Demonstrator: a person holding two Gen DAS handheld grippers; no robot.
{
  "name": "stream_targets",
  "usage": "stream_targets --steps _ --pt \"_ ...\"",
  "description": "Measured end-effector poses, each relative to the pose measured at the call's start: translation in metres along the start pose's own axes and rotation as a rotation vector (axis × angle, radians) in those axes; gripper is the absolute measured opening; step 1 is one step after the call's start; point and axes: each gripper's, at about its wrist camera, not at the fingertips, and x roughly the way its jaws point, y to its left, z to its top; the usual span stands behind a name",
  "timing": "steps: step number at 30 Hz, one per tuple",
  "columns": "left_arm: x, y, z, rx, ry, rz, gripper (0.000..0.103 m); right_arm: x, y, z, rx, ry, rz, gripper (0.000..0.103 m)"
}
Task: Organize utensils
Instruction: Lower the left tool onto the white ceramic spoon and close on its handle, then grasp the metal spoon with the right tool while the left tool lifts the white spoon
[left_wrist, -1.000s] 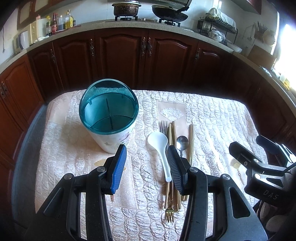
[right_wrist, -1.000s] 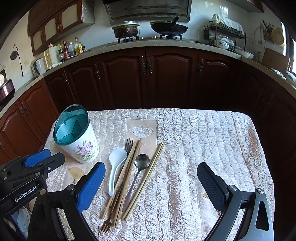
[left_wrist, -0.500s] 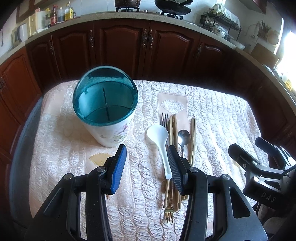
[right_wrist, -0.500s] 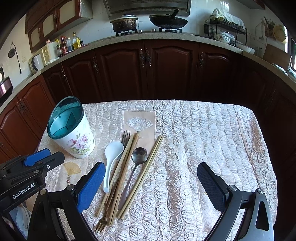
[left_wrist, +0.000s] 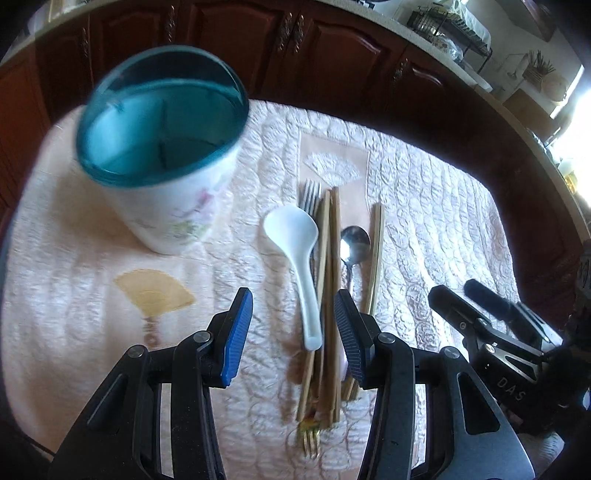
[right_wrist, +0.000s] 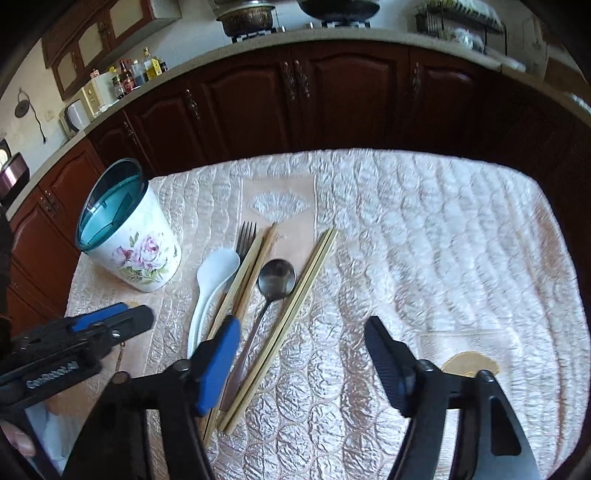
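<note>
Both grippers have dropped closer to the quilted tablecloth since a moment ago: the left gripper hangs released over the white rice spoon's handle, gripping nothing, and the right gripper is closing with only cloth between its jaws. So picking up looks about to begin. The fork, chopsticks and metal spoon lie untouched beside the empty floral utensil holder.
</note>
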Motion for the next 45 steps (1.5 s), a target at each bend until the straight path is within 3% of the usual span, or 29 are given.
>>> stream_targets --steps 5,11,14,25,31,36,38,40,45 --pt "0.033 -0.004 0.003 0.002 0.040 -0.009 0.044 0.006 -0.004 -0.001 0.002 0.004 0.032 0.059" --pt "0.068 -0.002 0.008 0.011 0.083 0.005 0.021 0.027 -0.006 0.009 0.003 0.025 0.125 0.044" --pt "0.073 0.001 0.008 0.021 0.084 -0.016 0.012 0.041 -0.009 0.016 0.024 0.041 0.162 0.043" --pt "0.025 0.026 -0.023 0.081 0.098 -0.042 0.012 0.060 -0.004 0.019 -0.004 0.072 0.197 0.043" --pt "-0.002 0.058 -0.048 0.024 0.106 -0.007 0.012 0.080 0.004 0.040 -0.103 0.084 0.259 0.037" --pt "-0.004 0.074 -0.058 -0.011 0.133 0.008 0.012 0.114 0.007 0.057 -0.190 0.150 0.271 0.036" --pt "-0.004 0.078 -0.055 -0.016 0.134 -0.007 0.014 0.125 0.007 0.060 -0.222 0.161 0.250 0.036" --pt "-0.007 0.085 -0.049 -0.015 0.115 -0.005 0.027 0.133 0.006 0.063 -0.217 0.165 0.274 0.036" --pt "0.006 0.102 -0.023 0.008 0.113 -0.028 0.032 0.144 0.002 0.061 -0.224 0.211 0.362 0.036"
